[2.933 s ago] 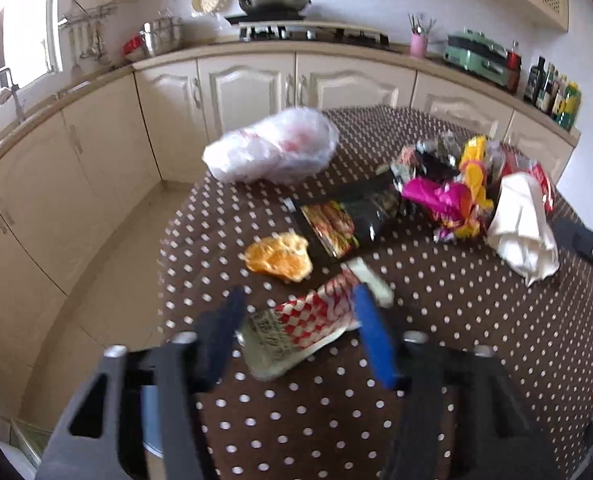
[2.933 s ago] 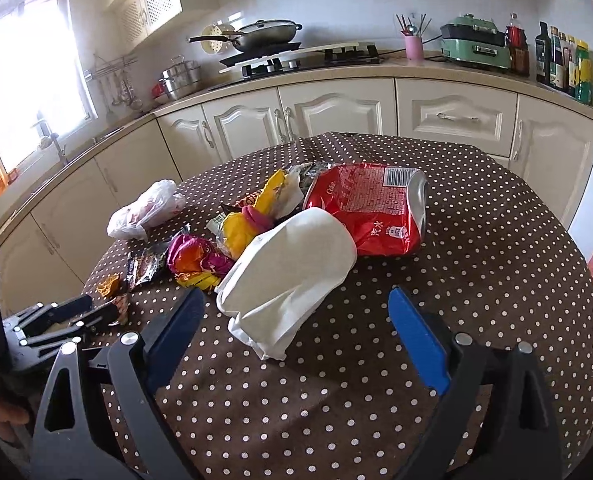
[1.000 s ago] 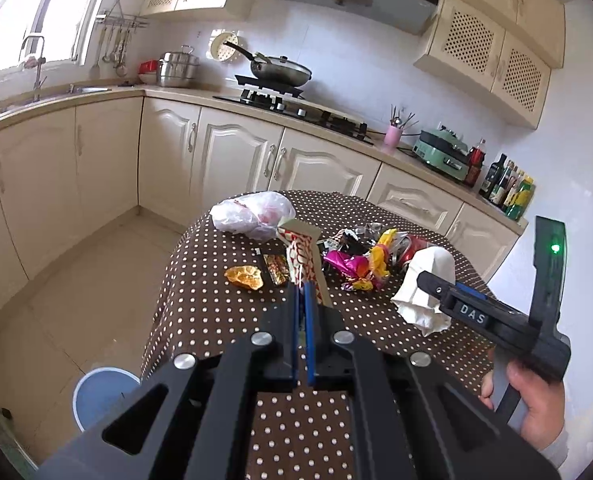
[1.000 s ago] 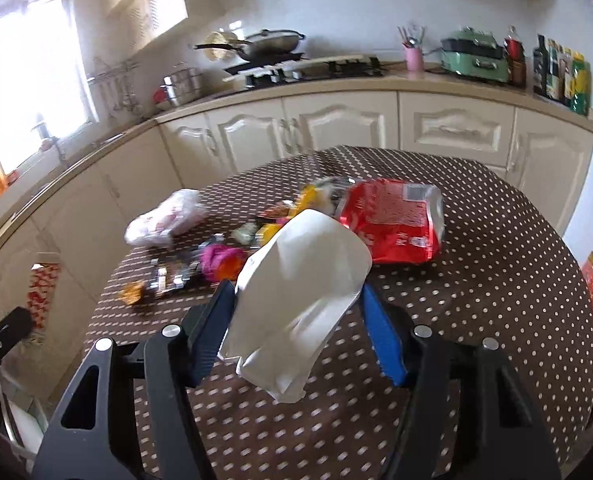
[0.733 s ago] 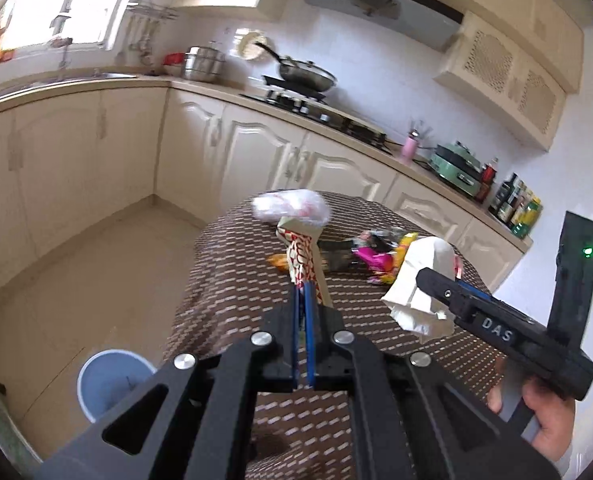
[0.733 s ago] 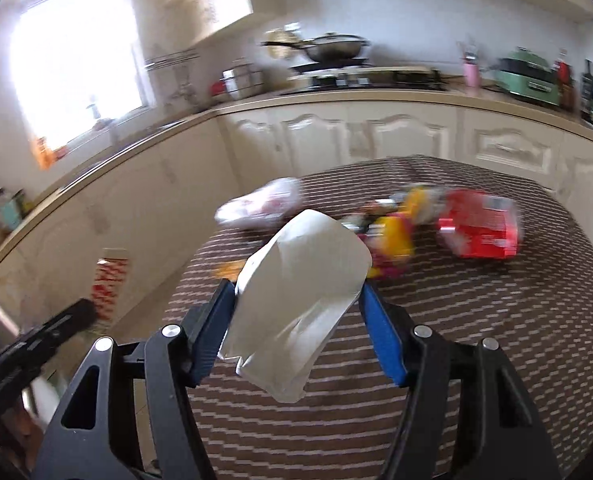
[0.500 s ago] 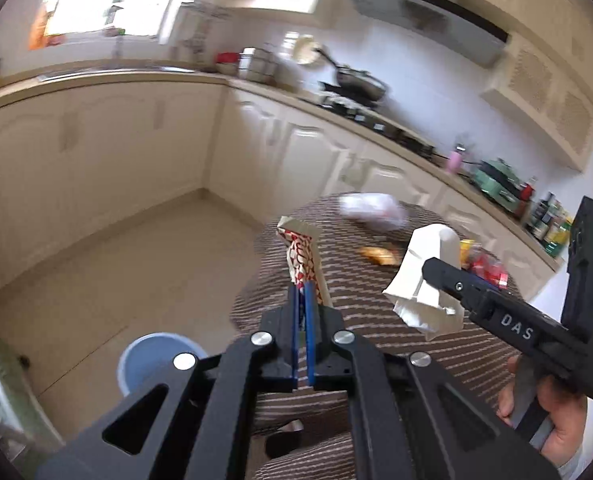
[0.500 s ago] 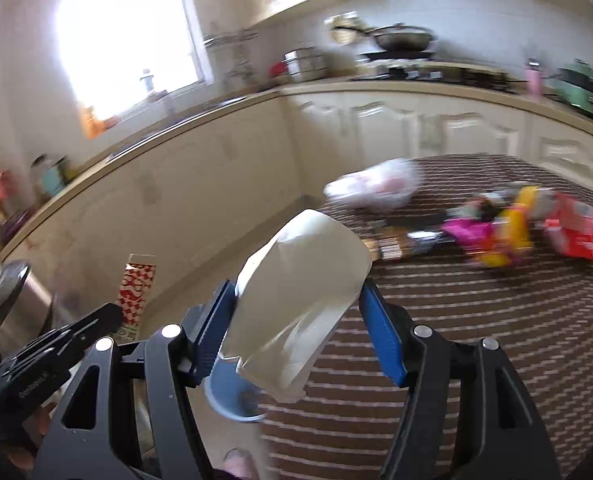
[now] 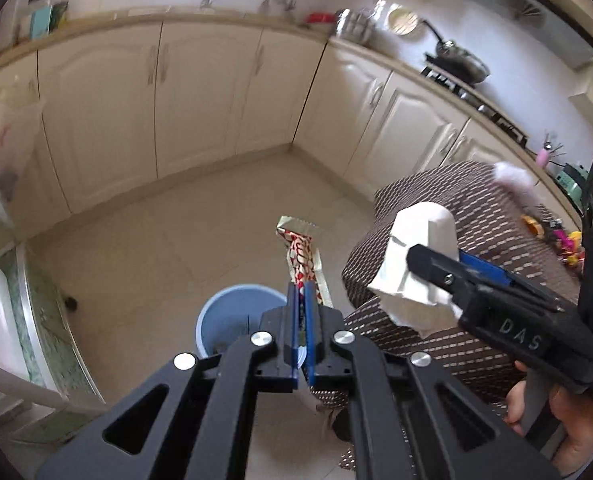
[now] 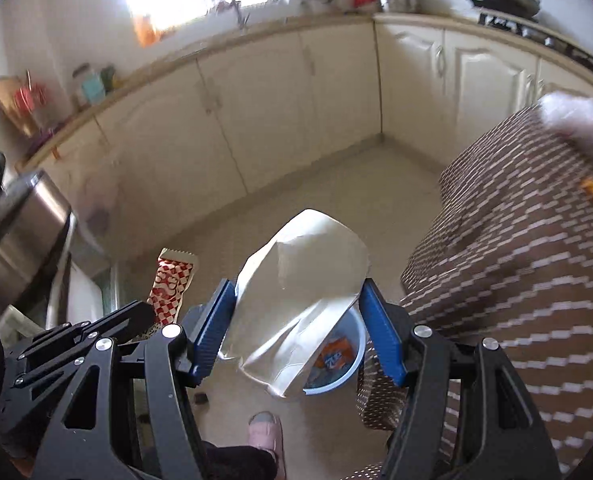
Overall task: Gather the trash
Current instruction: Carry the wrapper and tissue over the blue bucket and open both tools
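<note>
Clamped flat between the closed fingers of the left gripper (image 9: 303,300), a red-checked wrapper (image 9: 302,248); wedged between the wider-set fingers of the right gripper (image 10: 296,320), a crumpled white paper bag (image 10: 304,272). Both aimed down, apparently for dropping. Just below and beyond the fingers, a blue bin (image 9: 220,320) on the tiled floor (image 9: 176,220). To the right, the dotted brown worktop (image 9: 476,220) with more litter. Farther off, cream cabinets (image 9: 196,92) and a bright window.

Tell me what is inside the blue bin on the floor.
The blue bin holds an orange wrapper with blue print. The white paper bag in the right tool covers the rest.
</note>
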